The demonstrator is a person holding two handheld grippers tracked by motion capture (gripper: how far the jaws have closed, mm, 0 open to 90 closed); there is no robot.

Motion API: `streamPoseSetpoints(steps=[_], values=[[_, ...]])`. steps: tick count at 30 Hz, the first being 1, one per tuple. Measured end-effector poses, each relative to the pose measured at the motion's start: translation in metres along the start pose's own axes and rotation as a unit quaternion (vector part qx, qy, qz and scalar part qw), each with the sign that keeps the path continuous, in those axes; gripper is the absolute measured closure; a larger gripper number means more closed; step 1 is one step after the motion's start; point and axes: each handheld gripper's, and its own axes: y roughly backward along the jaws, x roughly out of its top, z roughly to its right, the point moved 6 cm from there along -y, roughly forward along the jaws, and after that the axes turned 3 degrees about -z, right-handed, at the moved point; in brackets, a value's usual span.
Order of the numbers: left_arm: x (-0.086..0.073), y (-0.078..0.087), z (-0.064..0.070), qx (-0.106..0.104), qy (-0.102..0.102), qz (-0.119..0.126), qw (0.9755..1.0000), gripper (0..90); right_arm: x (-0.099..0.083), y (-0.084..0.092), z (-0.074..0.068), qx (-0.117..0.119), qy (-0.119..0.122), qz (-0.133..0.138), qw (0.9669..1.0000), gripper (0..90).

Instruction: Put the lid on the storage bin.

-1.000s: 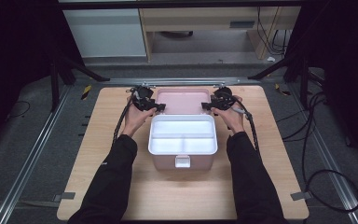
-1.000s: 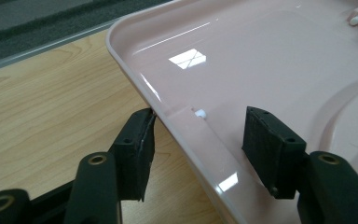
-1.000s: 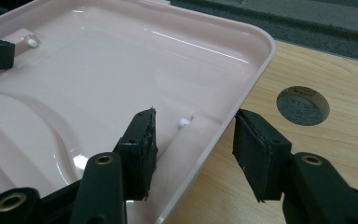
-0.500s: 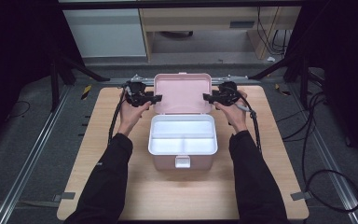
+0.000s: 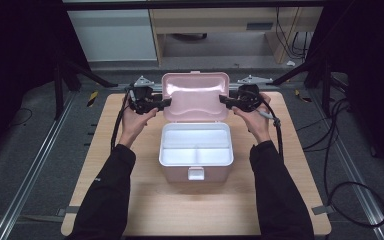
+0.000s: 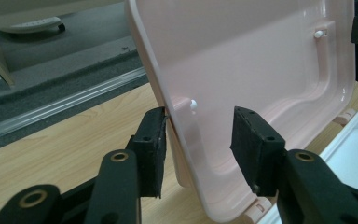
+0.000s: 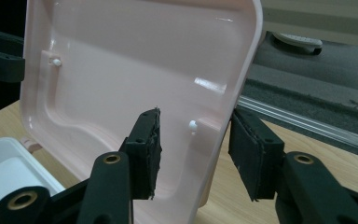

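1. Left tongs (image 5: pixel 166 102) straddle the pink lid's (image 5: pixel 196 96) left edge, jaws just closing, one pad touching.
2. Right tongs (image 5: pixel 223 99) straddle its right edge likewise.
3. Lid stands raised behind the white box (image 5: pixel 195 150), mid-counter (image 5: pixel 130 200).

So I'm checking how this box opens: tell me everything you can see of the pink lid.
The pink lid is a glossy, plastic-looking rounded rectangle with a raised rim and a stepped recess inside, plus small white pegs near its side edges. It stands raised, near upright, behind the white box, joined along its lower edge by small pink hinges. The left gripper and right gripper each straddle one side edge; an outer pad looks against the rim, while the inner pads stand clear.
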Motion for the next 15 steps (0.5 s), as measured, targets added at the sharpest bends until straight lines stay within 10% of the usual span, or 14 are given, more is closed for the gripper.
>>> streamPoseSetpoints(steps=[15], values=[[-0.001, 0.025, 0.018, 0.015, -0.037, 0.002, 0.9992, 56.6, 0.005, 0.025, -0.017, -0.007, 0.044, -0.007, 0.9990, 54.4]])
